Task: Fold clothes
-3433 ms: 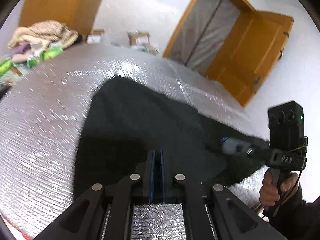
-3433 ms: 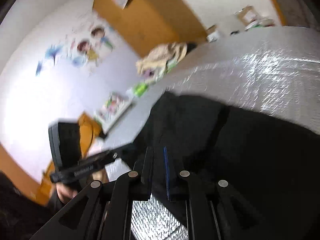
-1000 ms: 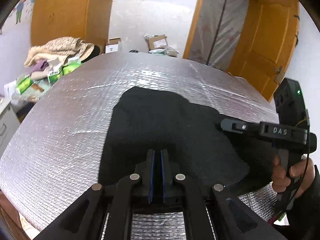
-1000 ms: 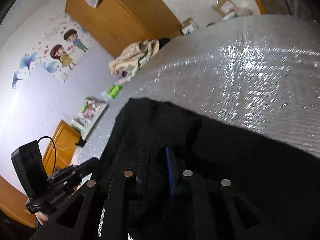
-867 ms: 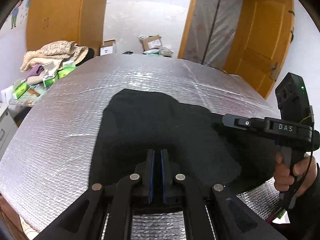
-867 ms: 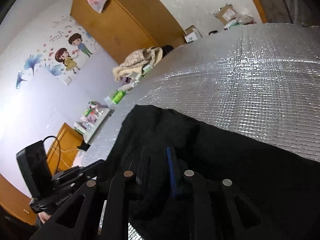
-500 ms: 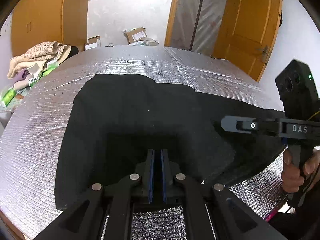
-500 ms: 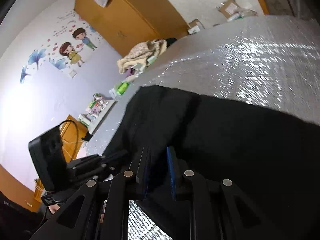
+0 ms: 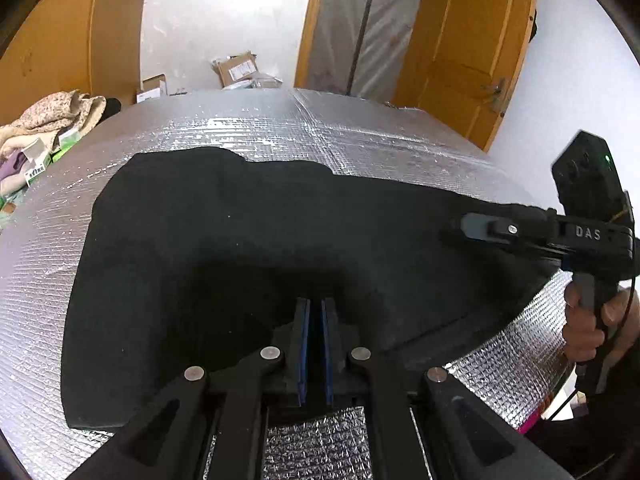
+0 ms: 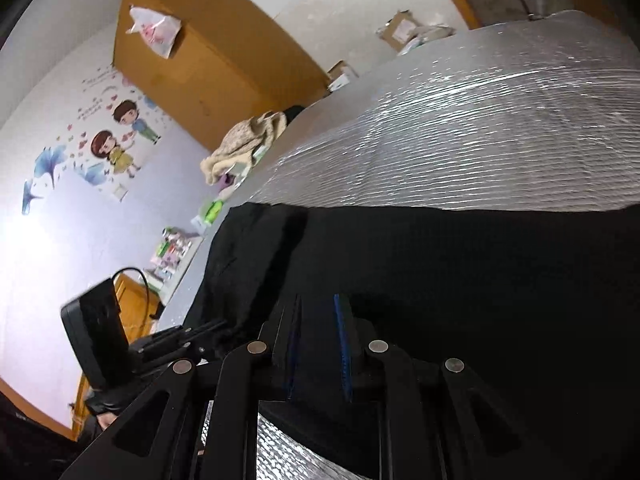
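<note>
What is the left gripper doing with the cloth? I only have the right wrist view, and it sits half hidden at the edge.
Observer: The left gripper is shut on the near edge of the black garment, blue pads almost together.
Operator: Does the cloth's left side lie flat?
Observer: Yes, it lies flat on the silver cover, with its near left corner close to the cover's front edge.
Operator: Where does my gripper sit on the cloth, seen from outside?
Observer: The right gripper is at the garment's right end, near the cover's right edge. A bare strip of silver shows in front of the cloth there.
</note>
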A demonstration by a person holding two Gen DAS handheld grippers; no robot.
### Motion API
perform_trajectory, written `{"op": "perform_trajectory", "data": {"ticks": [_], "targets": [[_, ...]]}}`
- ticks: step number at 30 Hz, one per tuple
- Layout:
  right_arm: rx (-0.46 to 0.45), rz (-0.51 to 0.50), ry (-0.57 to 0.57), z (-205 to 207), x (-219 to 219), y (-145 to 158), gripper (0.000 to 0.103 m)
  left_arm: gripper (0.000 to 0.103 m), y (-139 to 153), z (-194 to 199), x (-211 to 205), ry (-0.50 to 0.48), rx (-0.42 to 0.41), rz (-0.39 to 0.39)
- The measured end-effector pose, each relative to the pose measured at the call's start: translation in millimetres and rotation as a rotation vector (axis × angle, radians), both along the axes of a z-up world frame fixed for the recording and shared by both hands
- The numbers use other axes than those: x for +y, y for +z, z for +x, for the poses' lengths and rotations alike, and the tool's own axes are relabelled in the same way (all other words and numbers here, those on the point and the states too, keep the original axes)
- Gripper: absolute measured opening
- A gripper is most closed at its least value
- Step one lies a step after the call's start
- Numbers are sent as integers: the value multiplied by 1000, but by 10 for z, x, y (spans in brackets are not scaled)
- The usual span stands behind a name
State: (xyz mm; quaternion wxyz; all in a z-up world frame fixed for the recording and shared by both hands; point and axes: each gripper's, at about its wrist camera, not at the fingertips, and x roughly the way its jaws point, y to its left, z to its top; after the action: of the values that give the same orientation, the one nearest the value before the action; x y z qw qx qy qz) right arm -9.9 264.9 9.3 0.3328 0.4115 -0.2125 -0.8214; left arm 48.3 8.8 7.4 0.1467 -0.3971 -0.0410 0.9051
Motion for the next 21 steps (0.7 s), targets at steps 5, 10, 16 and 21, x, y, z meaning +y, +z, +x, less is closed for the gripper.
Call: {"op": "perform_trajectory", "data": {"ticks": [5, 10, 16, 21], "targets": [[1, 5, -57, 32, 243, -18, 18, 4, 85, -40, -42, 17, -9, 16], [6, 12, -123, 46, 449, -25, 29, 4, 239, -117, -32, 47, 50, -3], [38, 54, -174, 63, 633, 10, 31, 5, 66, -251, 46, 56, 7, -28], [4, 96, -304, 76, 1099, -62, 31, 5, -2, -172, 57, 73, 35, -24]]}}
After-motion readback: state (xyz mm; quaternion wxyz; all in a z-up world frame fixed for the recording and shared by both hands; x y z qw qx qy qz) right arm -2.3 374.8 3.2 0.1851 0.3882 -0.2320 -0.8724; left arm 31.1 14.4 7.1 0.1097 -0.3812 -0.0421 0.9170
